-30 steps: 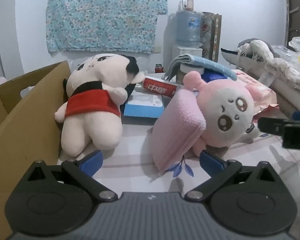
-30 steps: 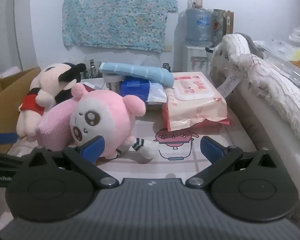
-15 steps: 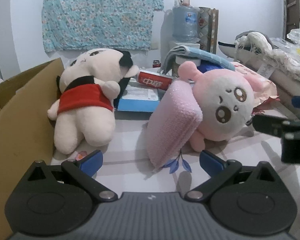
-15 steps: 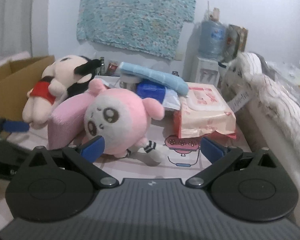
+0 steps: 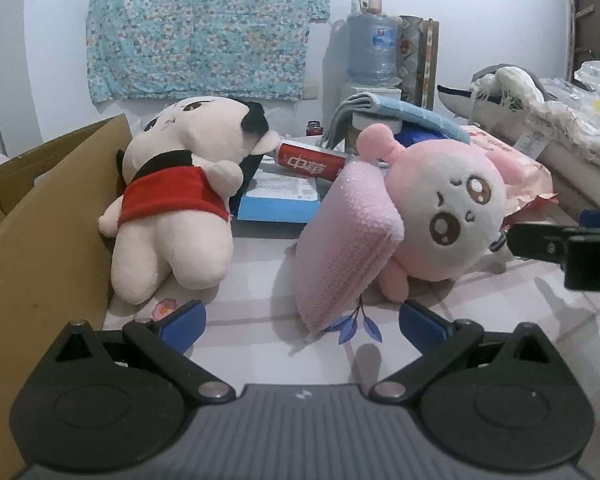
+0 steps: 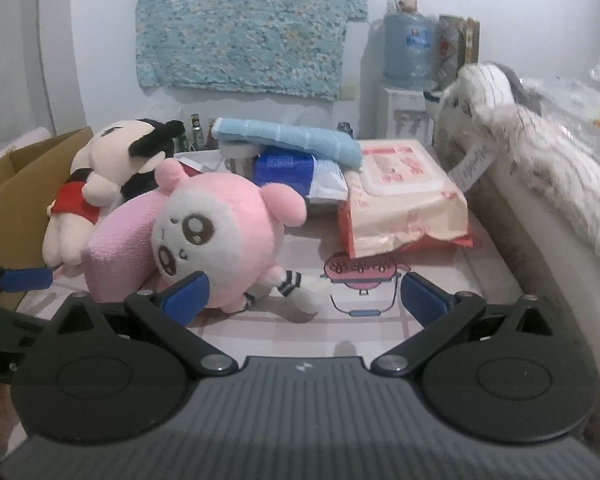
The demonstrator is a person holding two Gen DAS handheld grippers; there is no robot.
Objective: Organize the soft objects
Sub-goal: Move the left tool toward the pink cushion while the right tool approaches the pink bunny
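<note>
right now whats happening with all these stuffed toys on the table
A person holds two grippers over the table, both open and holding nothing. The left gripper faces a pink cushion leaning on a pink plush. The right gripper is beside that plush. A red-shirted doll lies by a cardboard box. Nothing is gripped yet.

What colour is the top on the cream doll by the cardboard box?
Red, with a black collar: cream doll, clearest in the left wrist view.
</note>
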